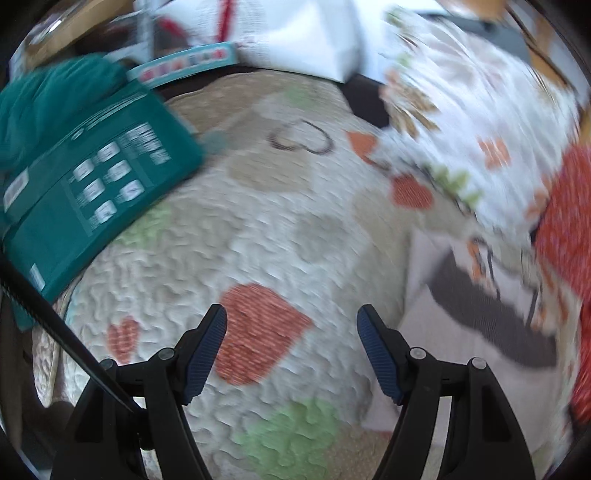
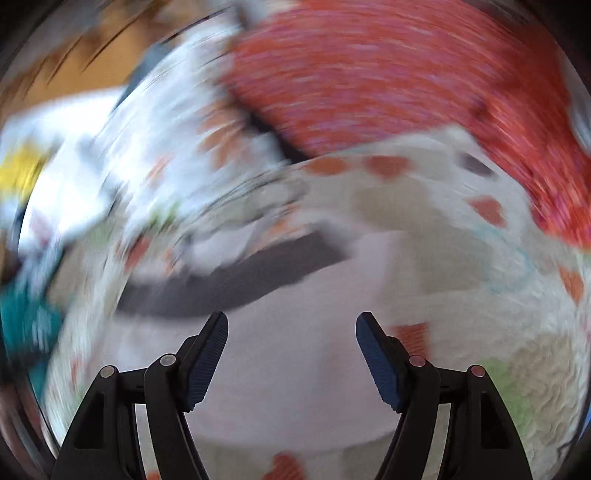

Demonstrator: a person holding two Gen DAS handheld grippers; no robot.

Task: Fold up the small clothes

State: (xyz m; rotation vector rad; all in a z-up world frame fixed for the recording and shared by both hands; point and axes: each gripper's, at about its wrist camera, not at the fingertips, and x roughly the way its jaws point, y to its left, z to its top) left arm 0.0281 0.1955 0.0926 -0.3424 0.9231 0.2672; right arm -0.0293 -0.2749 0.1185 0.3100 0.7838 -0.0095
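Note:
A small pale pink garment (image 1: 461, 369) with a dark grey band (image 1: 491, 306) lies flat on the quilt at the lower right of the left wrist view. My left gripper (image 1: 291, 314) is open over bare quilt to the left of it, with nothing between its fingers. In the blurred right wrist view the same pale garment (image 2: 295, 350) lies directly below my right gripper (image 2: 291, 317), its grey band (image 2: 229, 280) just beyond the fingertips. The right gripper is open and holds nothing.
A quilted bedspread (image 1: 258, 229) with orange hearts covers the surface. A teal box (image 1: 92, 184) lies at the left. A heap of white patterned clothes (image 1: 480, 110) and a red cloth (image 2: 388, 74) lie behind the garment. White packaging (image 1: 295, 33) sits at the back.

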